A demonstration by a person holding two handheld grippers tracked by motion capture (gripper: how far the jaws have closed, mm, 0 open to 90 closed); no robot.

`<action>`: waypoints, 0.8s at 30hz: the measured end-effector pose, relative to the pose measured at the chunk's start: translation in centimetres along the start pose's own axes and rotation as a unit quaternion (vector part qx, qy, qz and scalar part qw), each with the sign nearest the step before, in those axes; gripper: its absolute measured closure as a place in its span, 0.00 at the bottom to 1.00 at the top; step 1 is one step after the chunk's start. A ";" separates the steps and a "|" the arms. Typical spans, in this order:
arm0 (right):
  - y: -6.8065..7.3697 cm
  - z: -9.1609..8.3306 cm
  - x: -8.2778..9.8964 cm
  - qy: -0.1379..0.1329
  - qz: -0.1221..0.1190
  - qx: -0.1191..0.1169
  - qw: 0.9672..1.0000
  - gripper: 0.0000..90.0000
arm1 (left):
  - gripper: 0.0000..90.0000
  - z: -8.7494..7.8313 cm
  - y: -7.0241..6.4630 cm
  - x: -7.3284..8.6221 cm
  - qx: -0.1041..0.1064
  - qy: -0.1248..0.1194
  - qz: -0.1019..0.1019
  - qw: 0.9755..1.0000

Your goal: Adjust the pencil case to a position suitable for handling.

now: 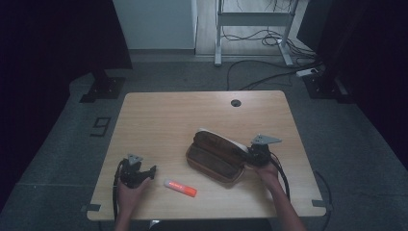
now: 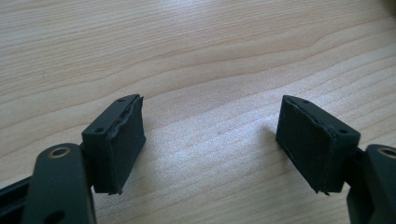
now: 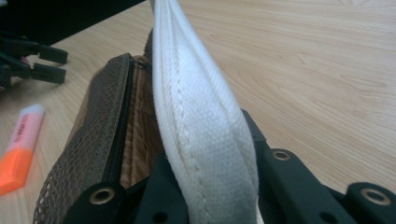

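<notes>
My right gripper [image 1: 255, 155] sits at the right end of the pencil case [image 1: 216, 156], which lies on the table [image 1: 159, 120] and serves as the reference for all positions below. In the right gripper view, the jaws rise on either side of the white flap [image 3: 201, 135] of the case. The white fabric fills the gap between them and bulges above the jaw arms, so this gripper is pinching the flap. The pad faces themselves are hidden behind the fabric.

The brown mesh body [image 3: 88, 154] of the case, with its black zipper [image 3: 120, 135], lies just beside the flap, on the side toward the highlighter. The flap stands upright on edge; the mesh body leans away from it.

My left gripper [image 1: 139, 173] rests well apart from the case, off its left end, held in my left hand [image 1: 130, 190]. In the left gripper view its jaws are spread wide, with bare wood between the two black pads [image 2: 122, 144] and nothing touching them.

An orange and white highlighter [image 1: 180, 188] lies flat on the table between the left gripper and the case, nearer the table's front edge than the case.
</notes>
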State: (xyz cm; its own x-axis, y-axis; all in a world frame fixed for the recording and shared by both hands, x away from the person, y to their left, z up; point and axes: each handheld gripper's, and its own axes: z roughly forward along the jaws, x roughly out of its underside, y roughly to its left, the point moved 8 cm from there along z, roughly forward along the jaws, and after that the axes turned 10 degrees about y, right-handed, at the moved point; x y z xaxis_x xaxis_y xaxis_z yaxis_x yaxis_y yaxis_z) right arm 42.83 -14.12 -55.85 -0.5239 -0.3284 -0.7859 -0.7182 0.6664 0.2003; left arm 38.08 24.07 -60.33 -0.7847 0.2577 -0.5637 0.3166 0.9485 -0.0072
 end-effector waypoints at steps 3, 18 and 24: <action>-0.1 0.0 0.0 0.000 -0.004 0.010 1.000 0.82 | 0.26 0.0 0.0 0.0 0.000 0.000 0.000 1.000; -0.4 -1.6 -0.6 -0.035 0.027 0.057 0.997 0.43 | 0.26 0.0 0.0 0.0 0.000 0.000 0.000 1.000; 0.0 -3.9 -1.5 -0.077 0.040 0.080 0.993 0.30 | 0.26 0.0 0.0 0.0 0.001 0.000 0.000 1.000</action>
State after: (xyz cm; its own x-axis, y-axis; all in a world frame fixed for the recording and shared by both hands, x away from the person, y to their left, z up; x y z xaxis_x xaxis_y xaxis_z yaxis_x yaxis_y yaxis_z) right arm 41.80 -16.27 -52.39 -0.4912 -0.1714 -0.8540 -0.5886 0.7880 0.1804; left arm 38.14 24.08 -60.33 -0.7843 0.2584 -0.5640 0.3180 0.9481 -0.0079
